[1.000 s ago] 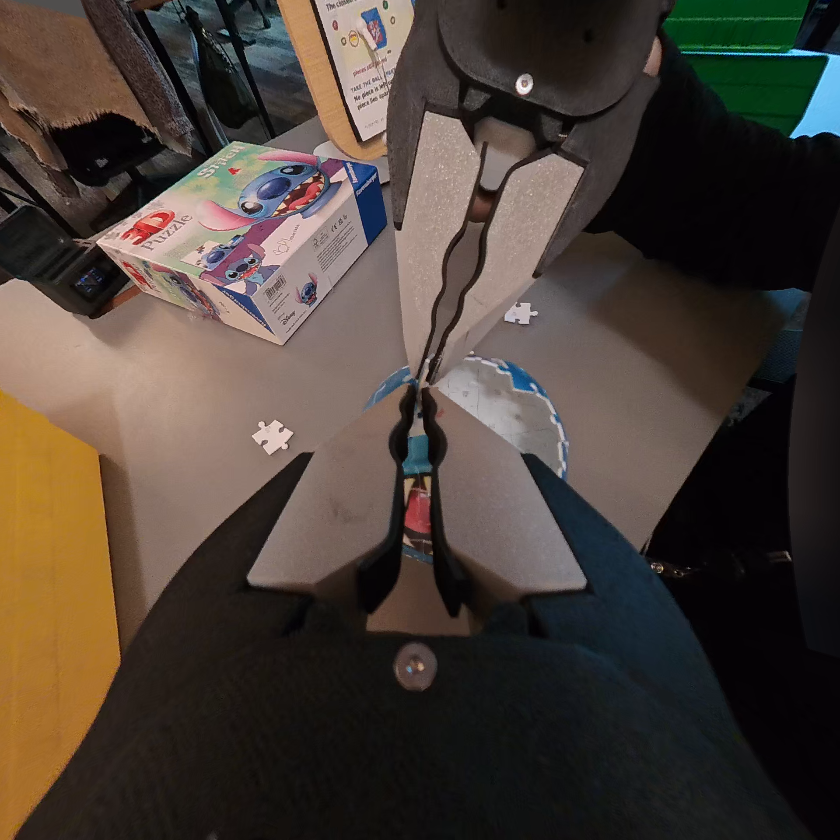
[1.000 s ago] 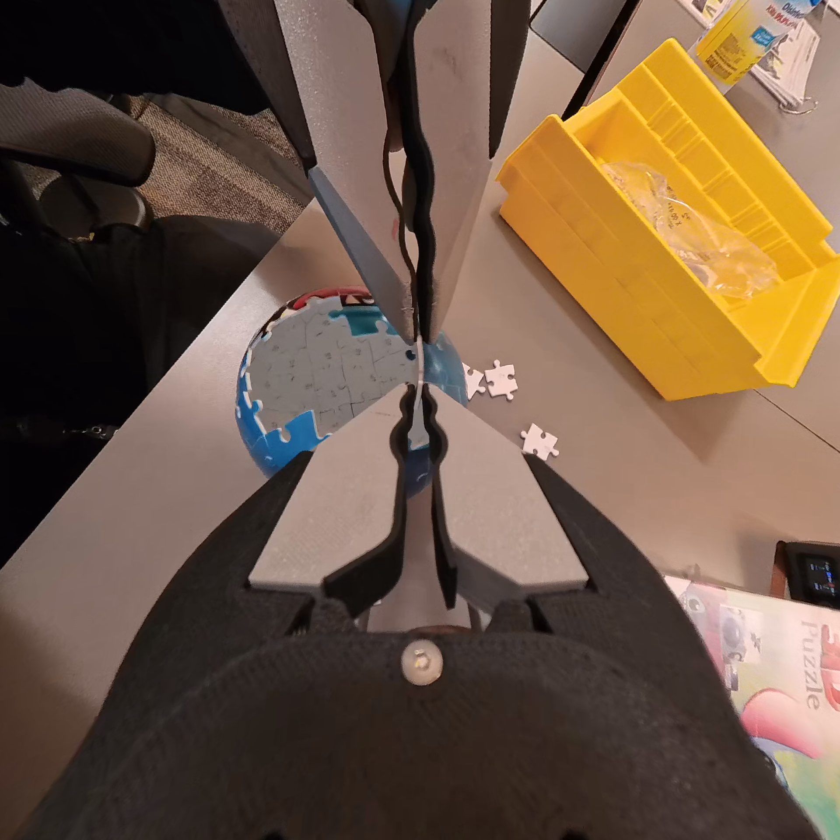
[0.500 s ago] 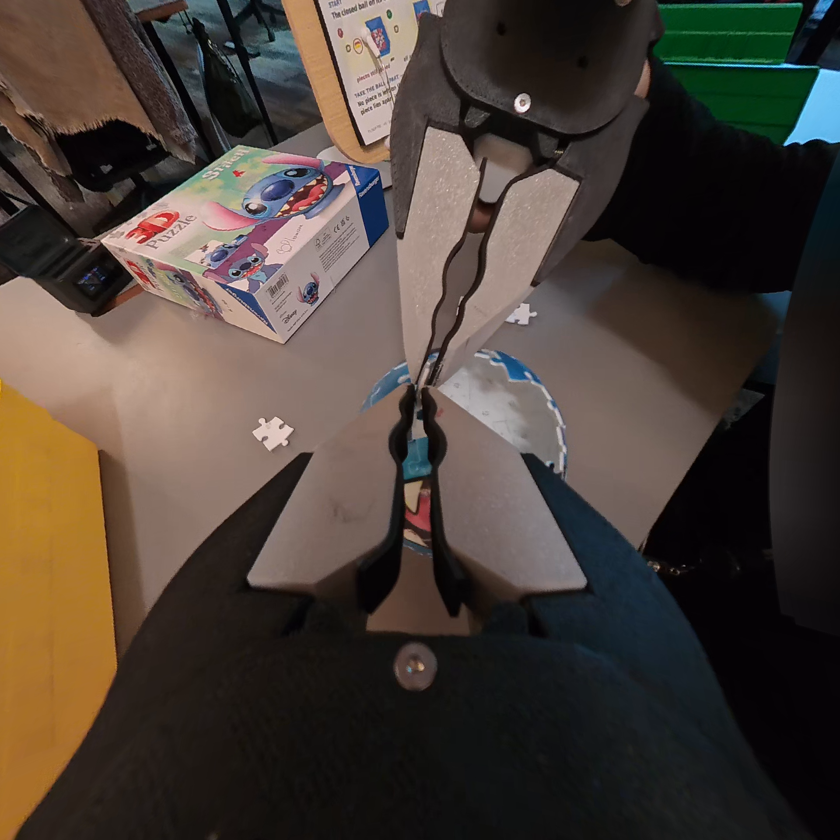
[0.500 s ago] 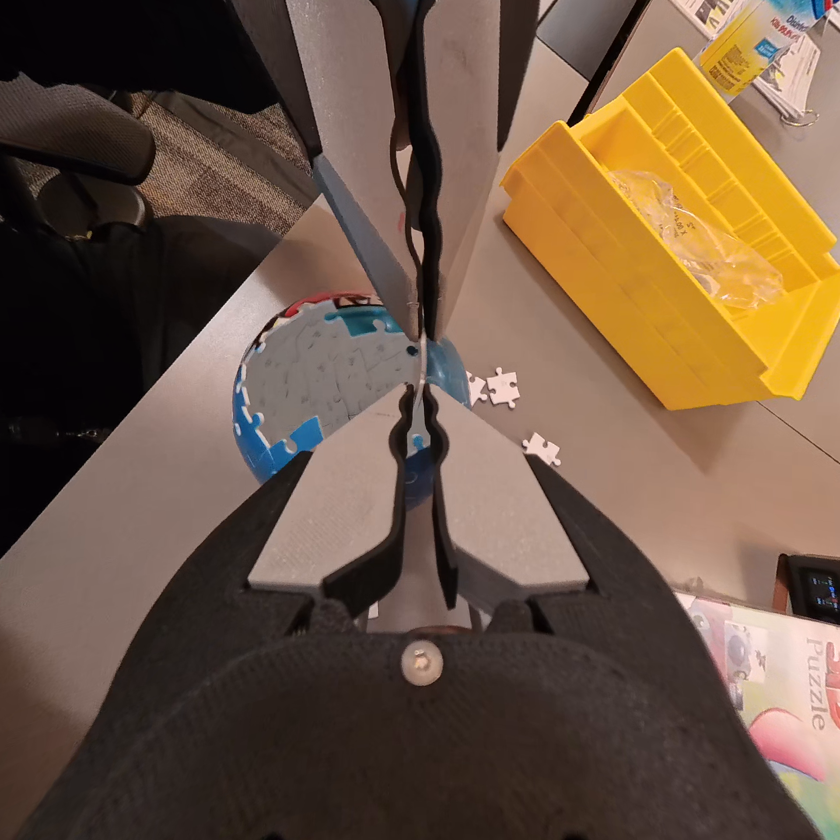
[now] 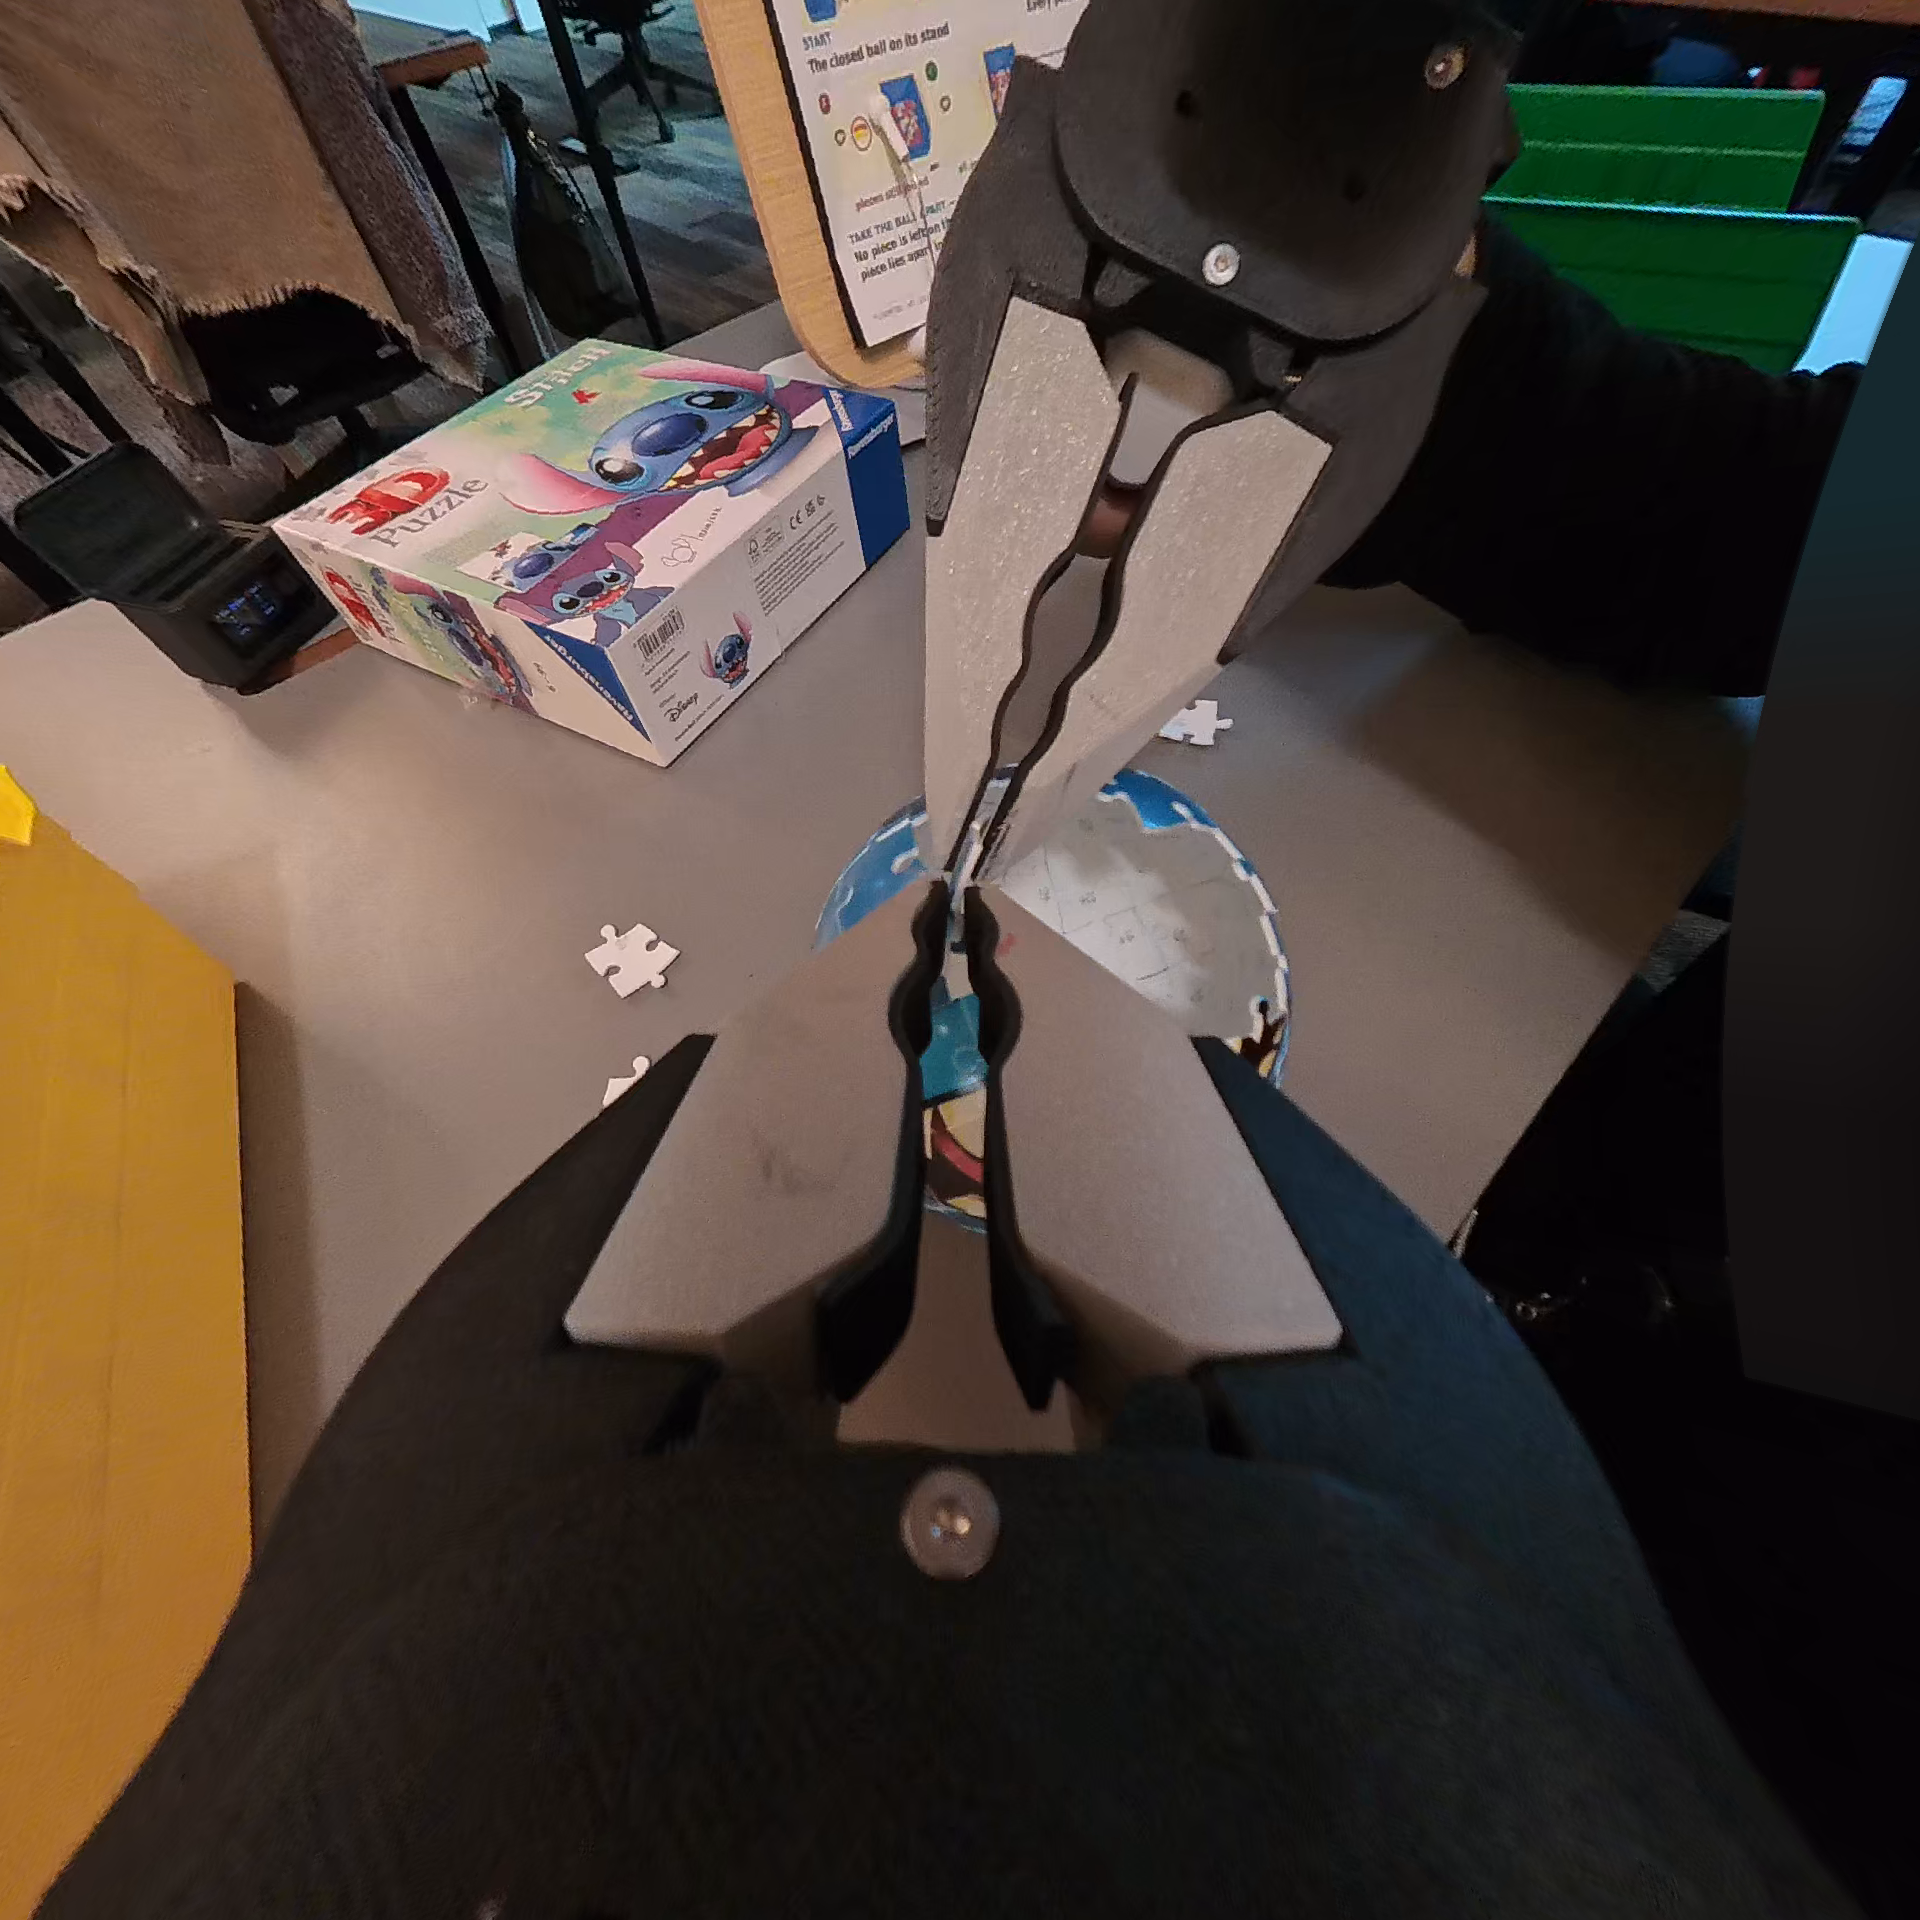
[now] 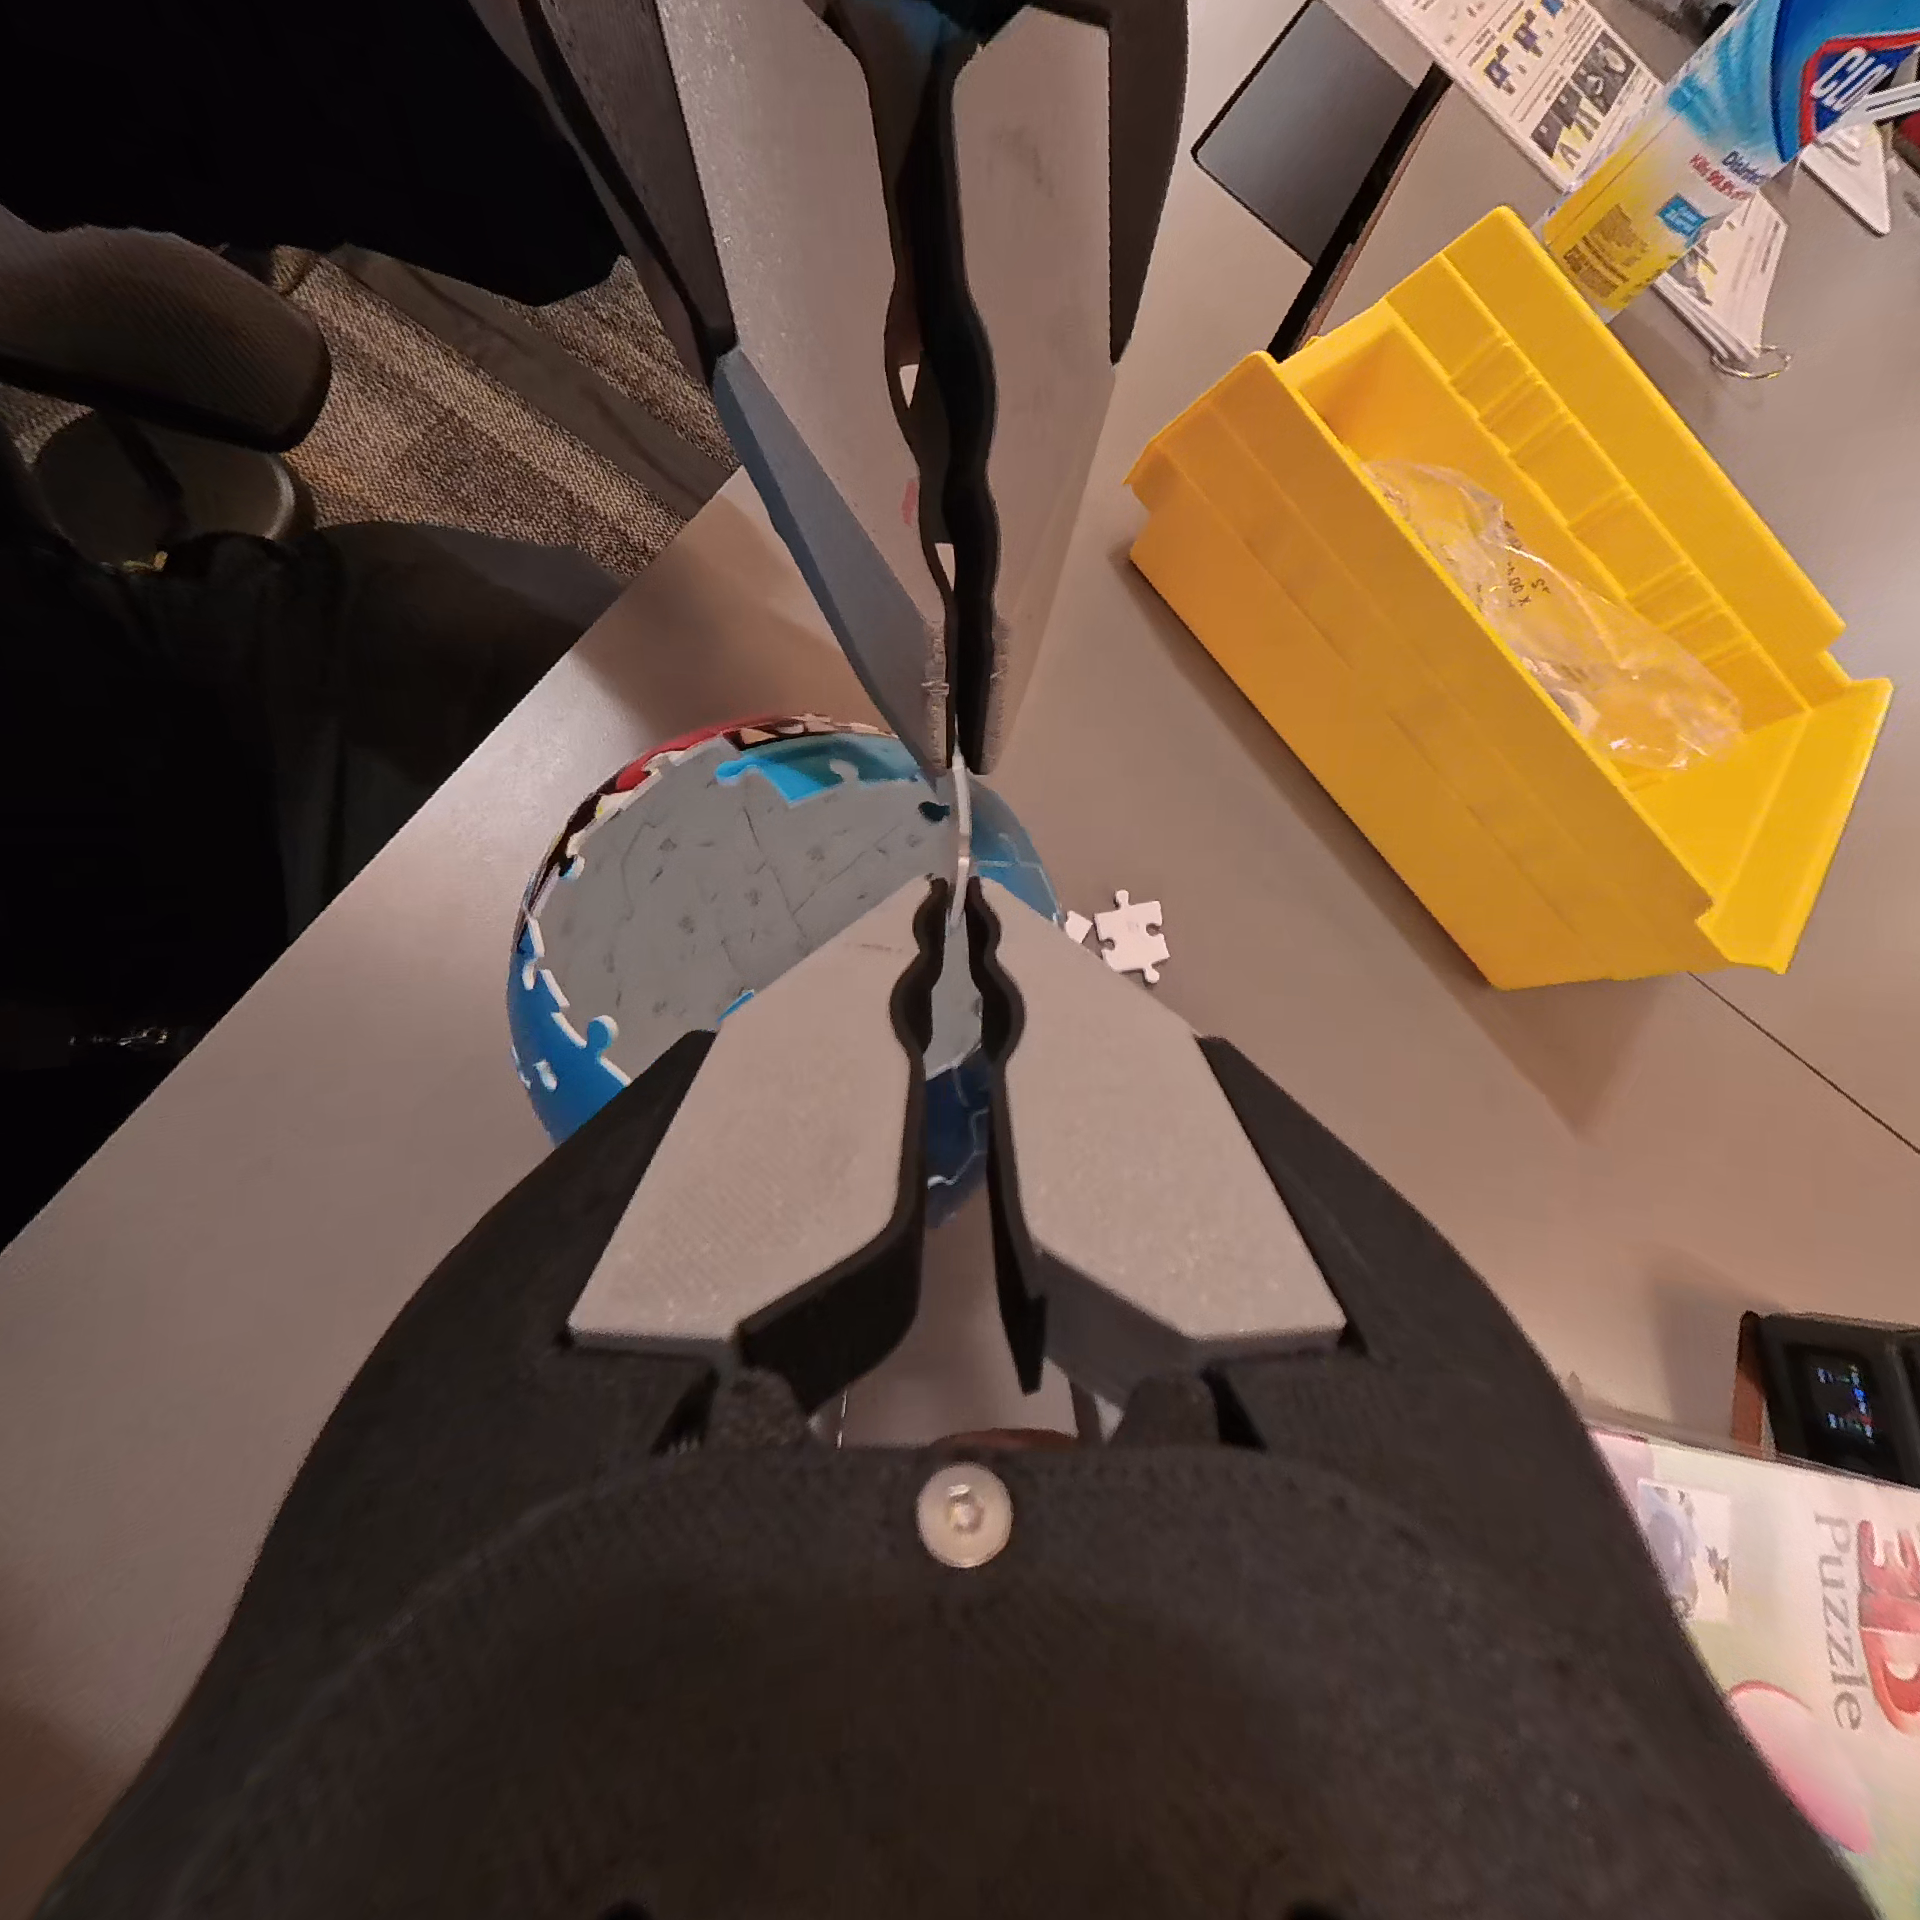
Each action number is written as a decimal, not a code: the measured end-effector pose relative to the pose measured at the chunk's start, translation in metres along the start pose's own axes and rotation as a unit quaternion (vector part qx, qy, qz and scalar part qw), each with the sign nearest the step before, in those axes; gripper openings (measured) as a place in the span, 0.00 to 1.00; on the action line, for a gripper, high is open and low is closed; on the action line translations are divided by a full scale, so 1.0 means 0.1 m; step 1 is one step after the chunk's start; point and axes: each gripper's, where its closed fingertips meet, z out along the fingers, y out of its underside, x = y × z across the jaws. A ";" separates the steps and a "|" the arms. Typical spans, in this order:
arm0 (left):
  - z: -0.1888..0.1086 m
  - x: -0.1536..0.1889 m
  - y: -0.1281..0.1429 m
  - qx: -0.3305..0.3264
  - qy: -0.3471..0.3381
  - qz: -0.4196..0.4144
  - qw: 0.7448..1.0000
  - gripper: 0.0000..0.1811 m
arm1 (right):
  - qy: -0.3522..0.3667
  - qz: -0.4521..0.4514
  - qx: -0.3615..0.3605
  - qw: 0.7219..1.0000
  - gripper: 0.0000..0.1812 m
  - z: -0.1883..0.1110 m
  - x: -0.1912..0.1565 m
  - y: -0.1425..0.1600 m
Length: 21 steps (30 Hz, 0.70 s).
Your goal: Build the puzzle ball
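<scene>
Left gripper [image 5: 954, 902]: jaws pinched on one end of a thin piece [image 6: 962, 840].
Right gripper [image 6: 954, 896]: pinching the other end, tip to tip.
Ball [image 6: 727, 935]: half-built shell on the table [image 6: 312, 1195], right below.
Spare pieces [image 5: 631, 958]: loose nearby.
Risk: both pulling could bend it, or a sloppy handoff drops it into the shell.

Both grippers meet tip to tip over the half-built puzzle ball [image 6: 665, 914], which sits near the desk [image 5: 436, 852] edge and blocks the low path there. Puzzle box [image 5: 623, 540] and a black device [image 5: 197, 582] crowd the far side. Yellow bin [image 6: 1507, 623] walls off another side. Loose pieces [image 5: 631, 958] lie flat beside the ball. Bare desk between ball, box and bin leaves room to pass.
</scene>
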 end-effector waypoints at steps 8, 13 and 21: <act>-0.04 0.00 -0.01 0.018 -0.006 -0.017 1.000 0.00 | 0.008 -0.010 0.015 1.000 0.01 0.02 0.00 -0.05; -0.06 0.04 0.00 0.025 -0.007 -0.021 0.999 0.01 | 0.009 -0.023 0.018 1.000 0.00 0.03 -0.02 -0.07; -0.06 0.08 -0.07 0.043 -0.018 -0.006 0.999 0.01 | 0.054 -0.079 0.013 0.995 0.00 -0.08 0.05 -0.12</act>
